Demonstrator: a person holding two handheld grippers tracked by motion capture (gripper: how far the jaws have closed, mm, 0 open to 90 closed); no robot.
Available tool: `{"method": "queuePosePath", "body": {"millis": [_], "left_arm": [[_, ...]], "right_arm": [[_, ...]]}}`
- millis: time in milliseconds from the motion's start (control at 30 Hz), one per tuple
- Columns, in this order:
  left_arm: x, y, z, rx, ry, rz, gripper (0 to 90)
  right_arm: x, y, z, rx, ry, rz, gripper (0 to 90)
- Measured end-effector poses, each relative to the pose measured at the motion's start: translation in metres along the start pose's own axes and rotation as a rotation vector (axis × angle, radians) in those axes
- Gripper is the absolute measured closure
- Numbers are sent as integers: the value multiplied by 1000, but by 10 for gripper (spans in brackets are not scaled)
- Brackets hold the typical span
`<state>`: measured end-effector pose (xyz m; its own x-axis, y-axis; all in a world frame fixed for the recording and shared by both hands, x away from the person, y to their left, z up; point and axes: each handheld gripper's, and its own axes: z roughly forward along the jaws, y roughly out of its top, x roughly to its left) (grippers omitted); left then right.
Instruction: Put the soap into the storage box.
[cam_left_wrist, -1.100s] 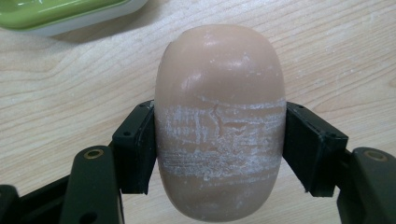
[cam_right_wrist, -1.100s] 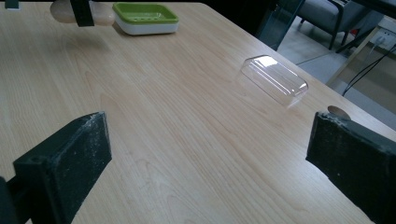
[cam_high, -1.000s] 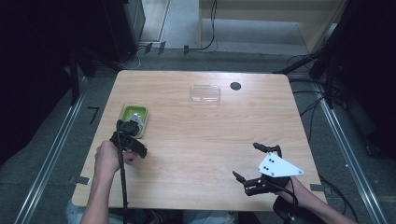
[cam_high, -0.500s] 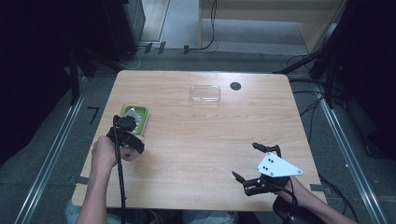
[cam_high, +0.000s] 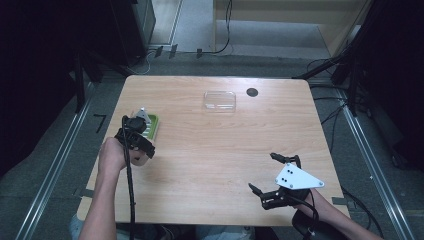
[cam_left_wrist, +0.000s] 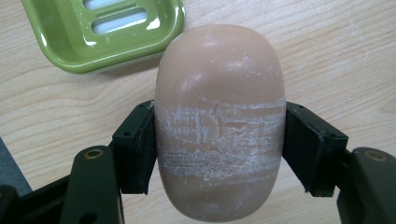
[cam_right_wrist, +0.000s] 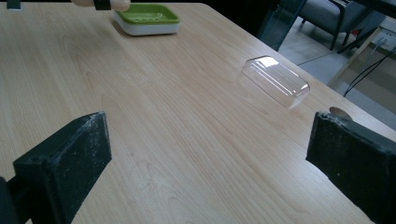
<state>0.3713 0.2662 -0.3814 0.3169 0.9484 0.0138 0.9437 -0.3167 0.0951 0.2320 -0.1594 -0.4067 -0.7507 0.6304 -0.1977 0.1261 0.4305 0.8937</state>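
**A recording lab, not a home**

The wooden table (cam_high: 220, 150) stands alone on a grey carpeted floor (cam_high: 60, 165), with metal rails (cam_high: 55, 160) running along both of its sides and black cables (cam_high: 225, 35) trailing across the floor beyond its far edge. Dark stands and equipment (cam_high: 90, 40) crowd the left and right margins, and the surroundings are unlit while the tabletop is bright. A light wooden cabinet (cam_high: 290, 15) sits at the back. In the right gripper view, grey upholstered chairs (cam_right_wrist: 327, 18) stand past the table's edge. All of this points to a staged test bench in a laboratory or office workroom.
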Motion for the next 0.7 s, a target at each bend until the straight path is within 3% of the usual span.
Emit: {"method": "queuePosePath", "body": {"millis": [700], "left_arm": [[10,16,-4,-1,2,-6,338]], "right_arm": [[-1,0,0,-1,-1,-1,0]]}}
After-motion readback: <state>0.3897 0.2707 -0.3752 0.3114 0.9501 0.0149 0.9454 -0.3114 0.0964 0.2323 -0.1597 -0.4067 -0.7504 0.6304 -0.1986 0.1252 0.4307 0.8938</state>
